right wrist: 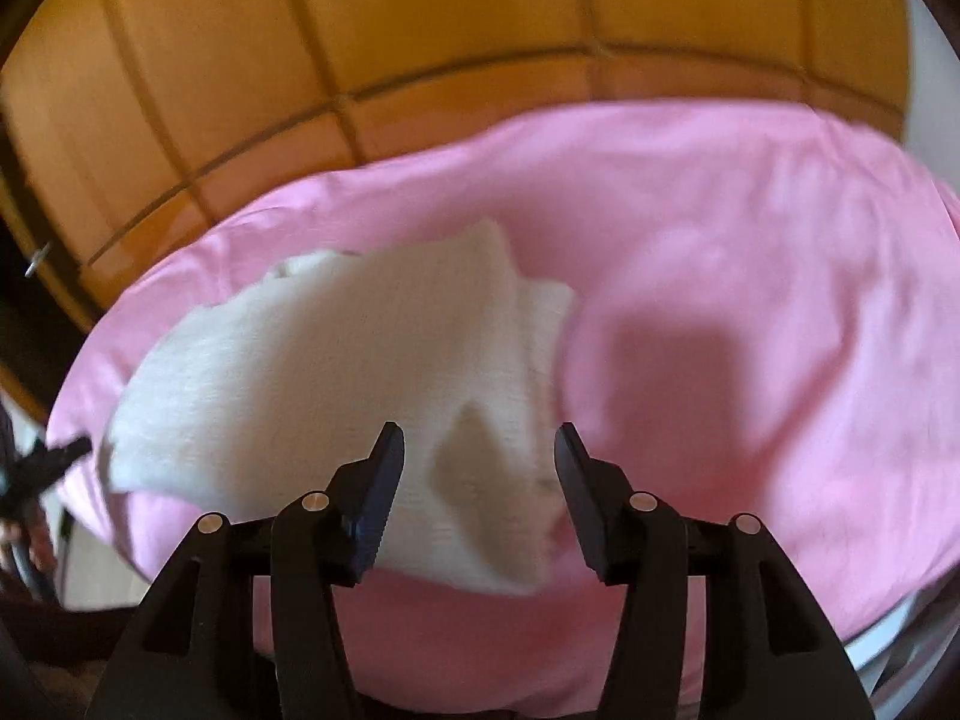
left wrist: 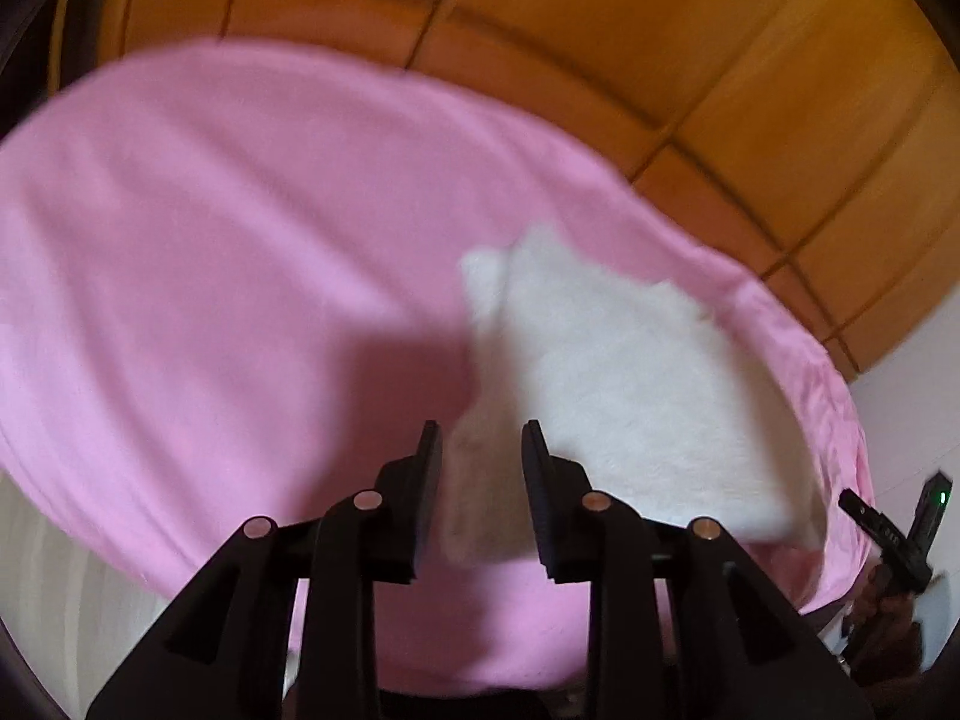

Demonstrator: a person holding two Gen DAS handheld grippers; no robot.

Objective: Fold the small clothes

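A small white knitted garment (left wrist: 630, 372) lies folded on a pink sheet (left wrist: 210, 240), blurred in both views. My left gripper (left wrist: 480, 438) hovers over the garment's near left corner. Its jaws stand apart and the cloth shows in the gap below them without being pinched. In the right wrist view the same white garment (right wrist: 336, 372) spreads to the left, one fold running under my right gripper (right wrist: 477, 441). That gripper is wide open above the cloth and holds nothing. The right gripper (left wrist: 900, 516) also shows at the far right of the left wrist view.
Orange-brown wooden panelling (left wrist: 660, 30) rises behind the pink sheet (right wrist: 750, 300) and curves around its far edge (right wrist: 360, 30). A white surface (left wrist: 48, 570) shows below the sheet's near edge. The left gripper's dark tip (right wrist: 48, 456) pokes in at the left.
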